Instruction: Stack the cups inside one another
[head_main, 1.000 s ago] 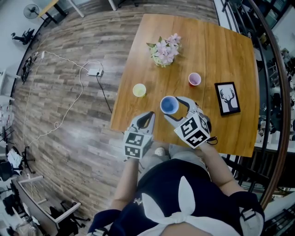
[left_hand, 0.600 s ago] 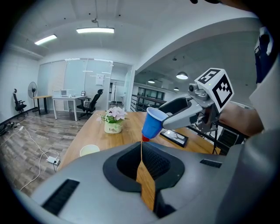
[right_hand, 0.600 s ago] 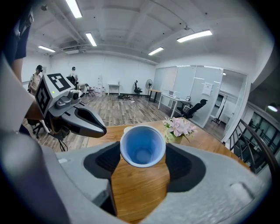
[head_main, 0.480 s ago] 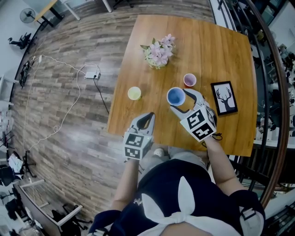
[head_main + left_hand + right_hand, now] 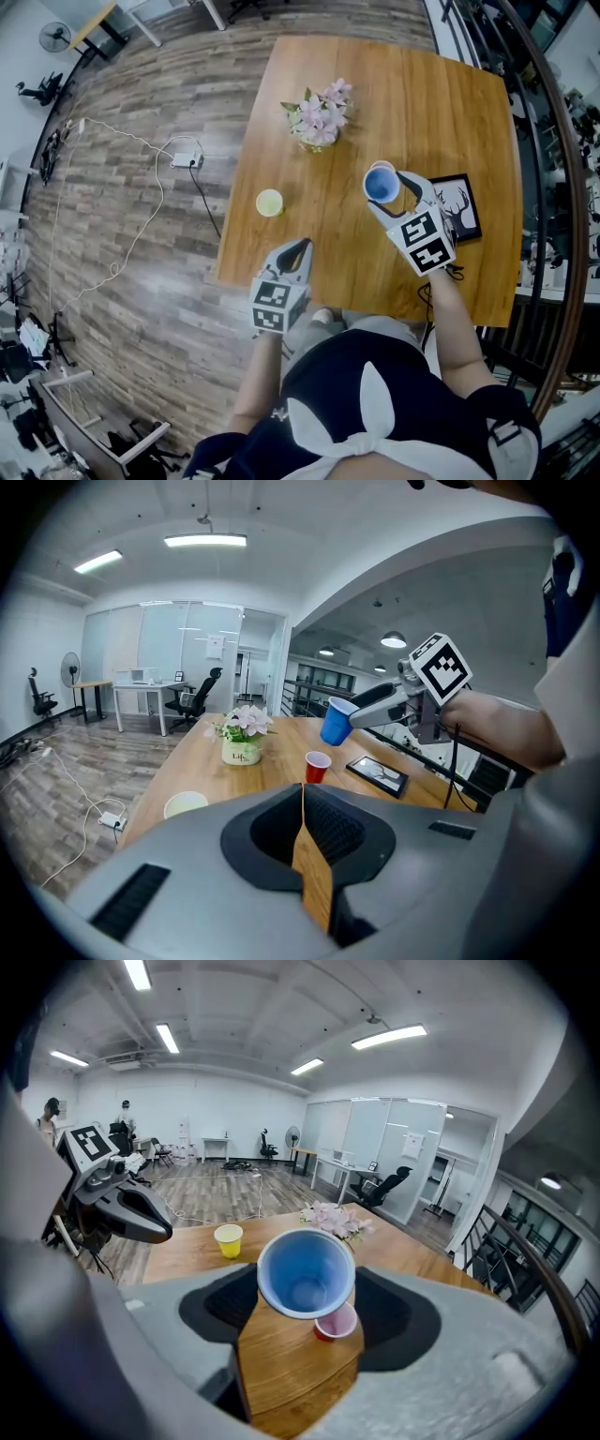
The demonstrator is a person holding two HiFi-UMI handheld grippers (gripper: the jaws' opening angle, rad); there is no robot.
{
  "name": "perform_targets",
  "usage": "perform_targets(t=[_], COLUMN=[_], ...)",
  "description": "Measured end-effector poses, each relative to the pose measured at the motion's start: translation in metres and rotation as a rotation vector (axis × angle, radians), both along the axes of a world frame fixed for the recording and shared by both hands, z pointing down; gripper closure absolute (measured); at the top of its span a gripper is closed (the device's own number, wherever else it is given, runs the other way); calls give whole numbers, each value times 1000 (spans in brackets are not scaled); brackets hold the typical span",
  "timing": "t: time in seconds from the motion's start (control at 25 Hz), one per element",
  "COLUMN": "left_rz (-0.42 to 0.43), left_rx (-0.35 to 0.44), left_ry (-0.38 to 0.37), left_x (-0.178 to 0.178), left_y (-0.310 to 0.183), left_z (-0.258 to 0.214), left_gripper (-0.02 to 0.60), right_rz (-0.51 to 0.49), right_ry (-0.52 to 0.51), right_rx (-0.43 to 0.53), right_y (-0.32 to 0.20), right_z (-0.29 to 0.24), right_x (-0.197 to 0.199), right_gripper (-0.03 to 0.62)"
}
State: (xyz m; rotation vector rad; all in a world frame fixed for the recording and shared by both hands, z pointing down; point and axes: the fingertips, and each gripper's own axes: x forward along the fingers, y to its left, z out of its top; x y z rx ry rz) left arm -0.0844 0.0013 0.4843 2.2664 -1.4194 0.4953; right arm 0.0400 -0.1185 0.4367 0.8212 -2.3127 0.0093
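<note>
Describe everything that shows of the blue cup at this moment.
The blue cup is a plain, tapered tumbler that looks like plastic, with a lighter rolled rim and an empty inside. The right tongs clamp it by its sides and hold it clear of the table, mouth up and somewhat tilted. It hangs almost over the red cup, not yet inside it. Nothing else touches it.

Wood-plank floor [image 5: 187, 84], glass-walled offices [image 5: 178, 649], strip lights [image 5: 204, 541]
</note>
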Motion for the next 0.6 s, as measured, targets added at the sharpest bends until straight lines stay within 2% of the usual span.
perform_targets(t=[0.28, 0.6], left_rz=[-20, -5], left_rx=[-29, -59], left_ry=[-11, -15], left_x=[-5, 4], left_y=[-9, -24], left_z=[6, 12], left_gripper=[558, 558], right_rz=[41, 74], right_ry=[5, 3], right_rx=[-10, -42], right_y=[-30, -53], right_z=[8, 23], right_x=[16, 29], right_gripper=[275, 275])
